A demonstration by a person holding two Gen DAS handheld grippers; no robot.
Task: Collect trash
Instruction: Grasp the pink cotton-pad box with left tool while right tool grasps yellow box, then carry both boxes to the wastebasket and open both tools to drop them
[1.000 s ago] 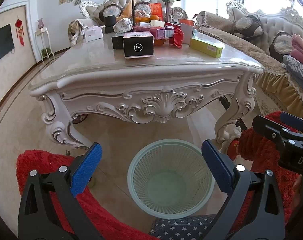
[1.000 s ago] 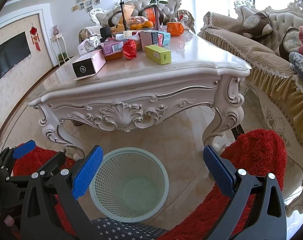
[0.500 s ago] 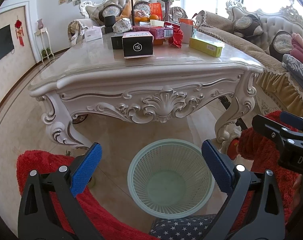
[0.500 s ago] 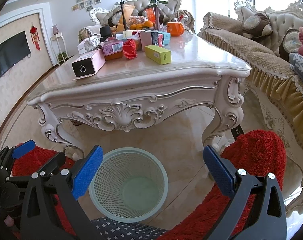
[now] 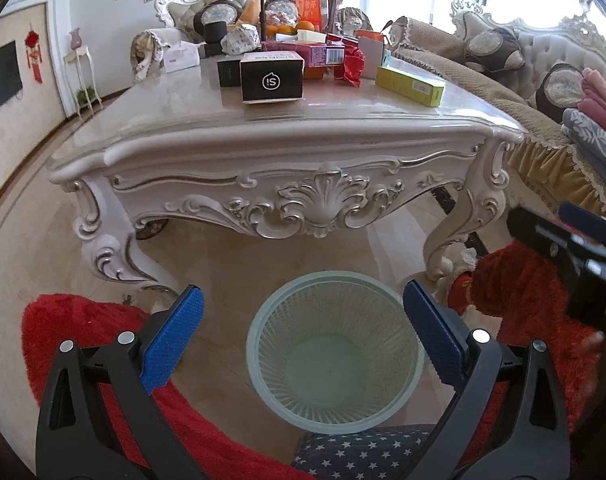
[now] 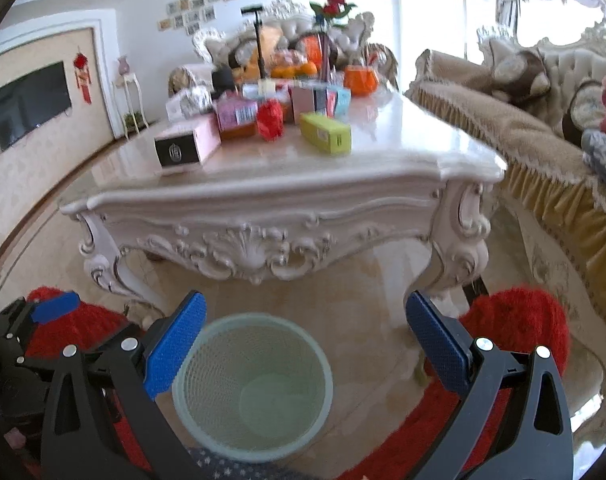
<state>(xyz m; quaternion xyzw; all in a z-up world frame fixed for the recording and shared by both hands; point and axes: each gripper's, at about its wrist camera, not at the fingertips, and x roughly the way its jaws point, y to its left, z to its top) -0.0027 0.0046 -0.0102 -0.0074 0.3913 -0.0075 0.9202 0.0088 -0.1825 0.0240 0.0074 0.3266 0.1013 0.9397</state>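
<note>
The right hand-held gripper (image 6: 303,336) is found raised and blurred against the earlier view, taken as the start of a reach. Both it and the left hand-held gripper (image 5: 301,330) are spread, empty. Trash, a red wrapper (image 6: 269,119), lies on the tabletop (image 6: 403,144); the basket (image 6: 251,388) is empty.

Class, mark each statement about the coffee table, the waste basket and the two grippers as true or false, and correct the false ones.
1. The waste basket already holds trash. False: its inside shows only bare mesh and base.
2. Both the left gripper and the right gripper are open and hold nothing. True.
3. The yellow-green box lies on the floor. False: it lies on the coffee table.
4. The waste basket stands on the floor in front of the table. True.
5. The black box sits inside the basket. False: it stands on the tabletop.
</note>
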